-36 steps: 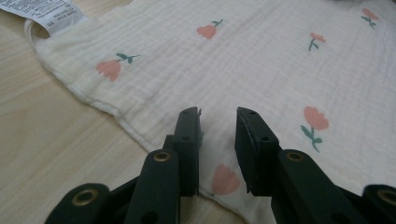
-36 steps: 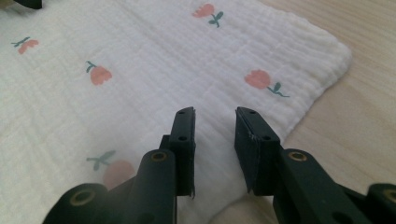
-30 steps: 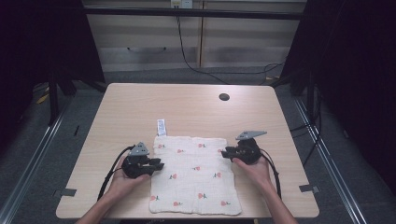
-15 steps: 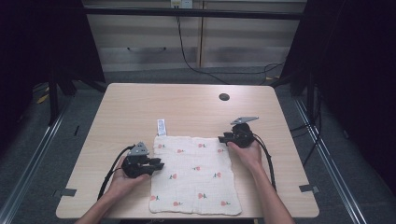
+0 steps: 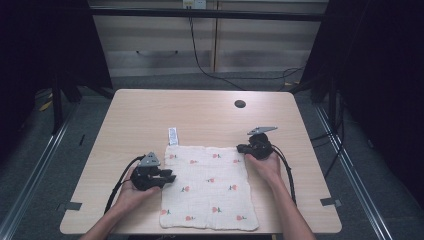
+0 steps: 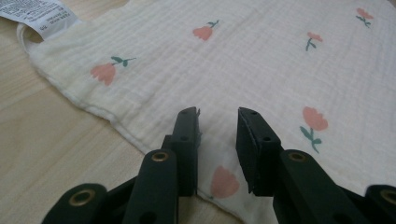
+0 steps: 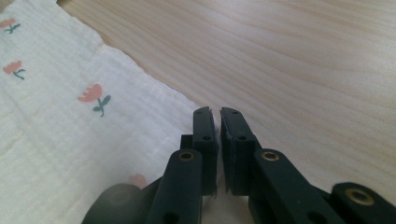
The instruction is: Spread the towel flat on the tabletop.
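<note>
Since 1 s ago we're shifting the right gripper (image 5: 243, 148) up to the cloth's (image 5: 207, 185) far right corner, jaws nearly shut w/ nothing between yet. Left gripper (image 6: 218, 122), jaws parted, is hovering over the left edge. Cloth's lying flat on the counter (image 5: 200, 112); we're needing low, edge-on pinches of the hem.

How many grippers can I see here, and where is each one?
2. The left gripper is at the left edge of the cloth, with its jaws apart. The right gripper is at the cloth's far right corner, with its jaws nearly together.
</note>
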